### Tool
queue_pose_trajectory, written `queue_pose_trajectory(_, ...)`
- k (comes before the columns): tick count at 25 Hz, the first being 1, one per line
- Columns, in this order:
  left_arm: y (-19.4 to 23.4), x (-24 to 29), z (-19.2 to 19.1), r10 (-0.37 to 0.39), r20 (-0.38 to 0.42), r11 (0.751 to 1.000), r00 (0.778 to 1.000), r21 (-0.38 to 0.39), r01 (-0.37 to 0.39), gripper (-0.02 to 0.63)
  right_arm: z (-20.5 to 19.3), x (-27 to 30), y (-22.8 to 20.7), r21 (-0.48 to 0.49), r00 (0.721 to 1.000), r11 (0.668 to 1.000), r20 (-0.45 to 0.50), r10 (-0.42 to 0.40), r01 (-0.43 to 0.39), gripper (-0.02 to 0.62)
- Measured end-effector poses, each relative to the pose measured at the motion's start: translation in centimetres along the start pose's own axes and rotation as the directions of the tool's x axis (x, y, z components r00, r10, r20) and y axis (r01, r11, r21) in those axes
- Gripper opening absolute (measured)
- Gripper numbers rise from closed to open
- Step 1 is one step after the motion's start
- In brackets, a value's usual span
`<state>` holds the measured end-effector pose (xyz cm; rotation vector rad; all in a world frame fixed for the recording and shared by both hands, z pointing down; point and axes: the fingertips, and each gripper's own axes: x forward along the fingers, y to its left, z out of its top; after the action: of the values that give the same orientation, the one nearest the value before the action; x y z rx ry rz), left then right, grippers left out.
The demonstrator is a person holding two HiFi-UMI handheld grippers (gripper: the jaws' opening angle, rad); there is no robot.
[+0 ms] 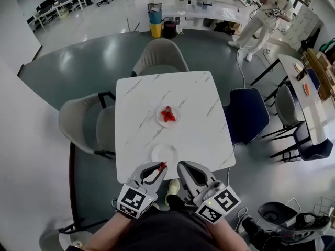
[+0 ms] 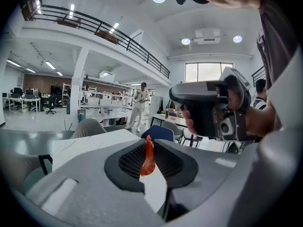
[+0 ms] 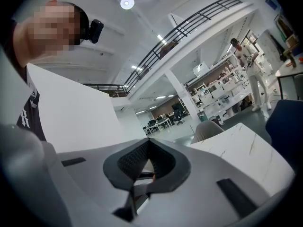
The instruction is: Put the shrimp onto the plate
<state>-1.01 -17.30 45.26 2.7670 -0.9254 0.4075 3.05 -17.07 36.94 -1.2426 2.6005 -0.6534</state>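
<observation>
Centrally, red shrimp [image 1: 168, 114] on far plate [image 1: 160, 121]

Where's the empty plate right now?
In the head view the empty plate sits on the table just ahead of the left gripper, the plate of shrimp beyond it.

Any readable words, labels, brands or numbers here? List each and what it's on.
No legible text anywhere.
Left tool and right tool: the cube markers are black-and-white square patterns, no letters.
Print on the person's shirt: cut off, unreadable.
</observation>
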Motion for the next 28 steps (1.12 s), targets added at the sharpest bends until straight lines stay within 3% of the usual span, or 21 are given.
queue_pose_trajectory(8, 2.9, 4.4, -2.2, 0.008, -0.062, 1.0, 0.998, 0.016, -0.007, 0.057, 0.0, 3.1, -4.1, 0.007, 0.999, 1.0, -0.034, 0.01, -0.01, 0.002)
queue_pose_trajectory(18, 5.0, 9.1, -7.9, -0.076, -0.153, 0.994, 0.985, 0.067, 0.087, 0.057, -1.9, 4.1, -7.9, 0.017, 0.99, 0.989, -0.004, -0.144, 0.144, 0.003)
queue_pose_trajectory(28, 6.2, 13.6, -16.7, -0.099, -0.359, 0.983, 0.928, 0.11, 0.147, 0.057, -3.6, 5.1, -11.6, 0.045, 0.976, 0.975, 0.014, -0.219, 0.218, 0.002)
